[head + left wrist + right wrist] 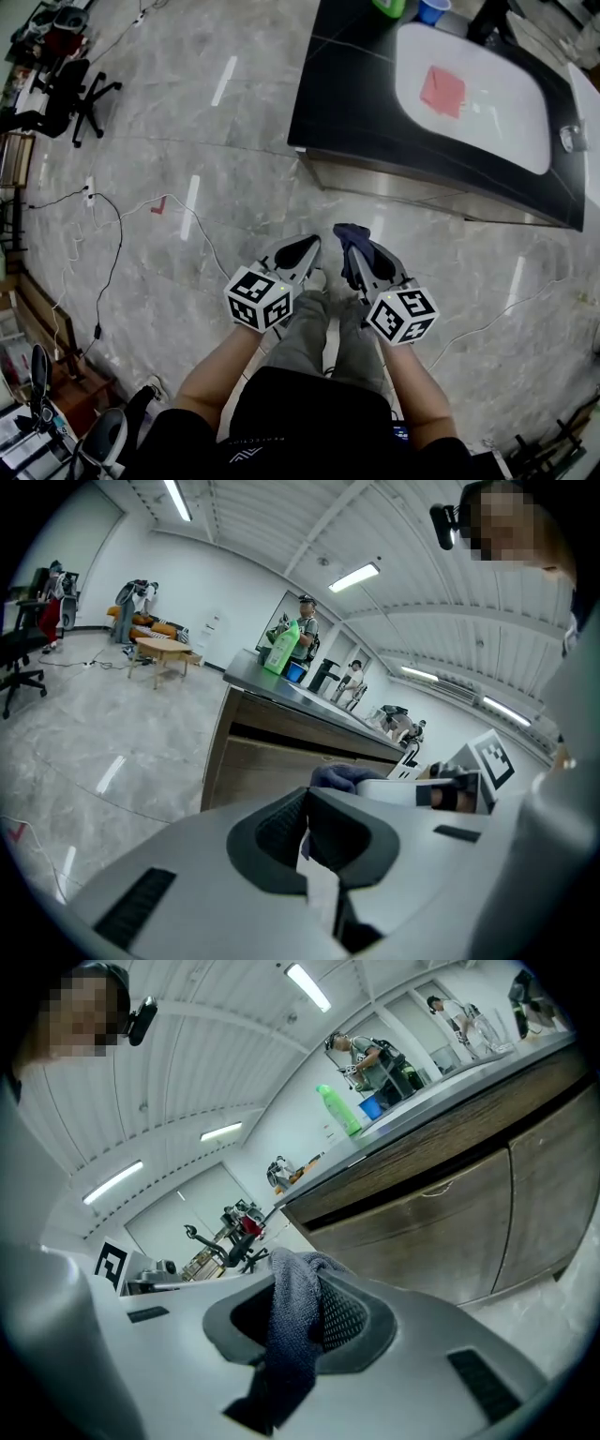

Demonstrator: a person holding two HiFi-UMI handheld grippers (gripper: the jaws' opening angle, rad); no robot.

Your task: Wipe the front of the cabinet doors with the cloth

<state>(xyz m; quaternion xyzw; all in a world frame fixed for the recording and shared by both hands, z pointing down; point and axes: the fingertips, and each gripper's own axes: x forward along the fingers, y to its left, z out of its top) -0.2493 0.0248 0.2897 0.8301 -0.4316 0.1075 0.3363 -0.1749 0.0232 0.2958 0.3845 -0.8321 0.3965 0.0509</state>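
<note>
The right gripper (298, 1307) is clamped on the grey cloth (286, 1372), which drapes out of its jaws. It is held low before the person's legs, well apart from the cabinet doors (469, 1208). The left gripper (306, 829) sits just beside it, jaws pressed together on nothing. Ahead, the cabinet's black counter (342, 103) holds a white sink (497, 122) and a green bottle (339, 1112).

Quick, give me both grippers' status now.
Left gripper: shut, nothing between its jaws.
Right gripper: shut on the dark blue cloth.
</note>
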